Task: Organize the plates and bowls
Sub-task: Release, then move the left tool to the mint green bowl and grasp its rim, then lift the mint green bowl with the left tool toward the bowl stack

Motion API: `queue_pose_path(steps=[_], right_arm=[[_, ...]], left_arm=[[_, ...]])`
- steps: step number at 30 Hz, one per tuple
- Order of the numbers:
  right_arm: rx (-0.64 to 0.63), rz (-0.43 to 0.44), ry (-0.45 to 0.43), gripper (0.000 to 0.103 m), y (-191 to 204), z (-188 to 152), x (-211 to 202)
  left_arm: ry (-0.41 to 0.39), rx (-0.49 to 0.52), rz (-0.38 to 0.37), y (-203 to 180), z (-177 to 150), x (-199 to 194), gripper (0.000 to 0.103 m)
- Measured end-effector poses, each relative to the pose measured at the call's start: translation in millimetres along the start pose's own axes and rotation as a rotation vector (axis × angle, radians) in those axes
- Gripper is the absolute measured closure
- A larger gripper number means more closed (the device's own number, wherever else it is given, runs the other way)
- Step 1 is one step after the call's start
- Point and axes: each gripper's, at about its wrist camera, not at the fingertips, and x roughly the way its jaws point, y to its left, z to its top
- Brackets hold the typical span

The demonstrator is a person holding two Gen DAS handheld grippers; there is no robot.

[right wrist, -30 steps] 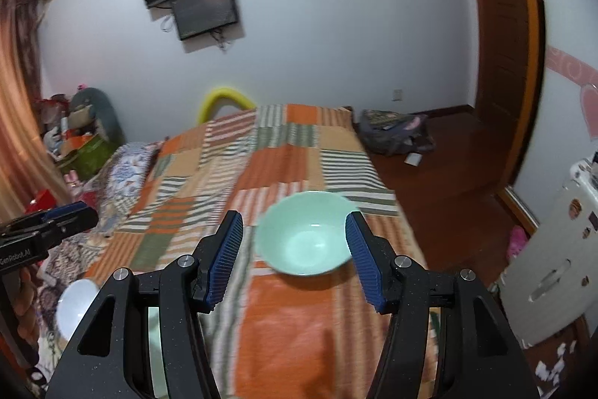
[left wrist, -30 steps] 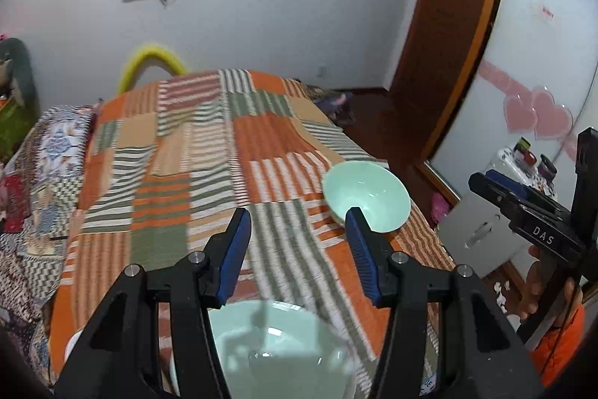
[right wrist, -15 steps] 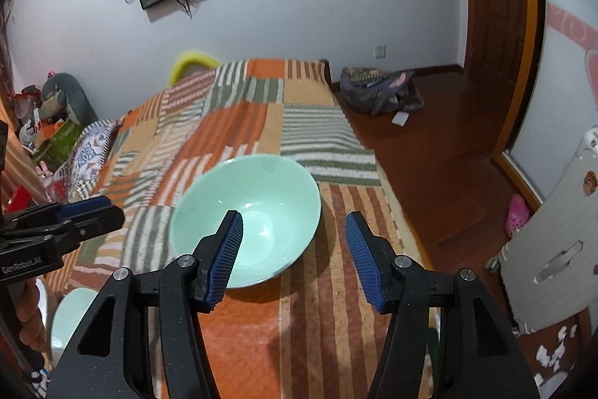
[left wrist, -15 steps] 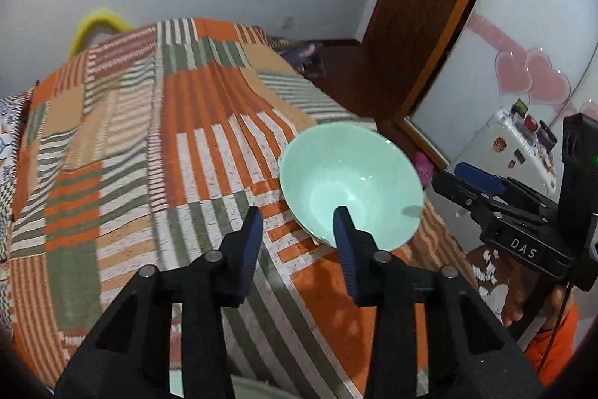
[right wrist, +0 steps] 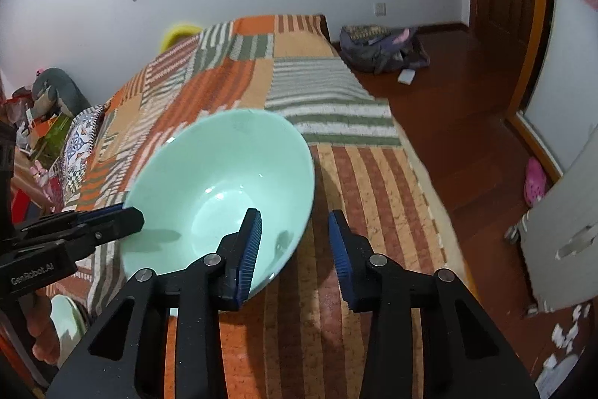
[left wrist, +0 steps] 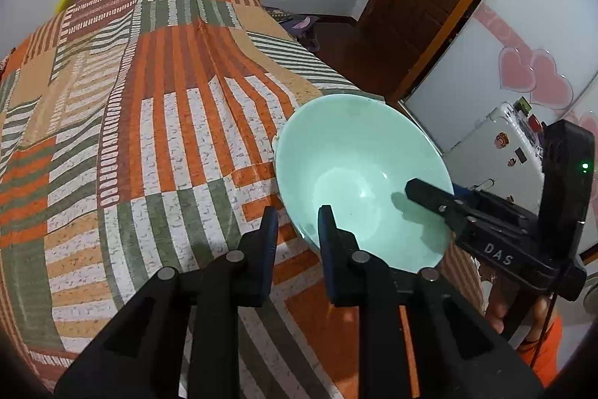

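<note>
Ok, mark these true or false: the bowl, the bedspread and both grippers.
1. The mint bowl is on the striped bedspread. True.
2. The bowl holds food. False: it is empty.
3. The left gripper and the right gripper each have the bowl's rim between their fingers. True.
4. The bowl is upside down. False: its opening faces up.
</note>
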Motion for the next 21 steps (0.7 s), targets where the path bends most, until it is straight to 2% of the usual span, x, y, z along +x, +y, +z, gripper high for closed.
queue_pose_path(steps=[3, 7, 11, 21], right_arm=[[0.008, 0.022, 0.005, 0.083, 1, -1, 1], [-0.043, -0.022, -0.01, 0.084, 8, -4, -4], [-0.052, -0.02, -0.028, 0.084, 12, -6, -15], [-0.114, 0.033, -0.11, 0.084, 41, 0, -65]], left_arm=[[-0.027, 0.028, 0.006, -6, -1, -4, 0.088], [-0.022, 0.045, 0.02, -9, -3, -6, 0.089], [-0.03, 0.054, 0.011, -12, -7, -20, 0.089], [-0.177, 0.099, 0.041, -31, -21, -107, 0.089]])
